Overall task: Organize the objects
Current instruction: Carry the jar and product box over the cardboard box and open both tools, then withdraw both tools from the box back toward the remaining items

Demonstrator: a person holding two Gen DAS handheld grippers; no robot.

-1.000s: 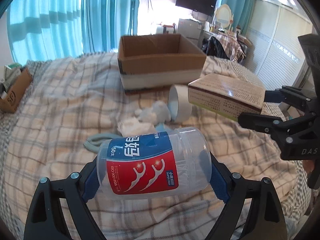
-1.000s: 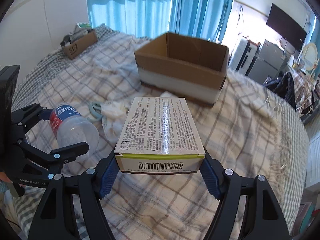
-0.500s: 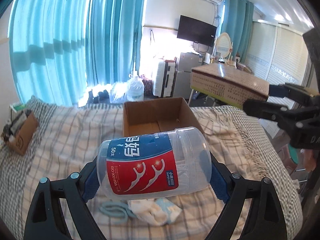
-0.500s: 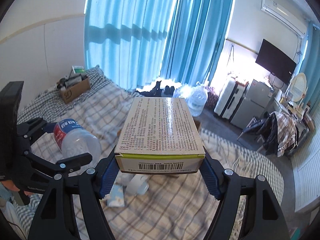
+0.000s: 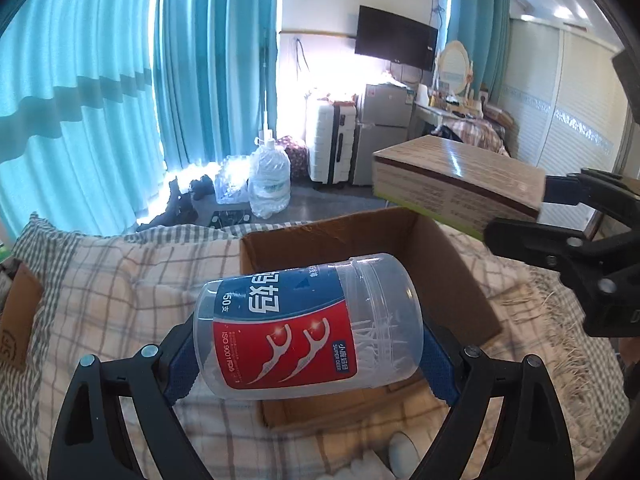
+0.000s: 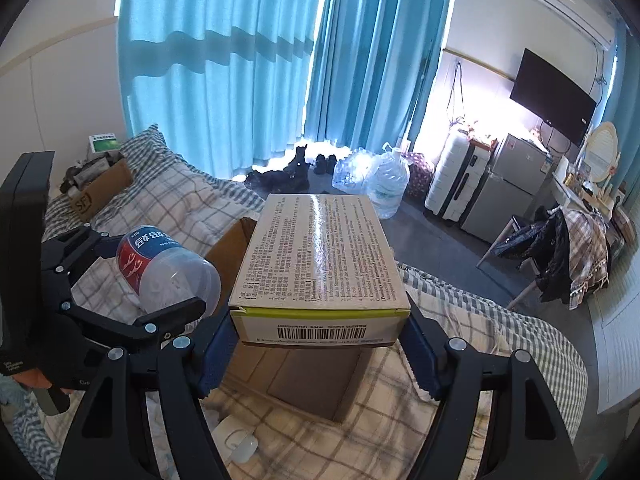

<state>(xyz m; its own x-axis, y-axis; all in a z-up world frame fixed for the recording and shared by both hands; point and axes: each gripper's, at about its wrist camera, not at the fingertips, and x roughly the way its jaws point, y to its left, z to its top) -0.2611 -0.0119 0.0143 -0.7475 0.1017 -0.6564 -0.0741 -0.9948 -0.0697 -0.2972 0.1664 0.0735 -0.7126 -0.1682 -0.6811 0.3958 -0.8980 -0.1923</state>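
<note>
- Teal curtains (image 6: 224, 64) back a bed covered by a plaid blanket (image 5: 120, 280); an open cardboard box (image 5: 452, 264) sits on the blanket.
- Left gripper (image 5: 308, 340): blue pads pinch a clear floss-pick jar (image 5: 308, 320) by its two ends. The jar lies sideways, in the air above the near part of the cardboard box.
- Right gripper (image 6: 320, 340): blue pads clamp a printed carton (image 6: 320, 256) by its long sides, barcode end facing the camera. The carton is level, in the air above the cardboard box (image 6: 316, 376).
- In the right wrist view, the left gripper (image 6: 132, 276) and jar (image 6: 168, 272) are just left of the carton.
- Beyond the bed: water jug (image 5: 269, 178), white suitcase (image 5: 330, 142), wall television (image 6: 554, 94).
</note>
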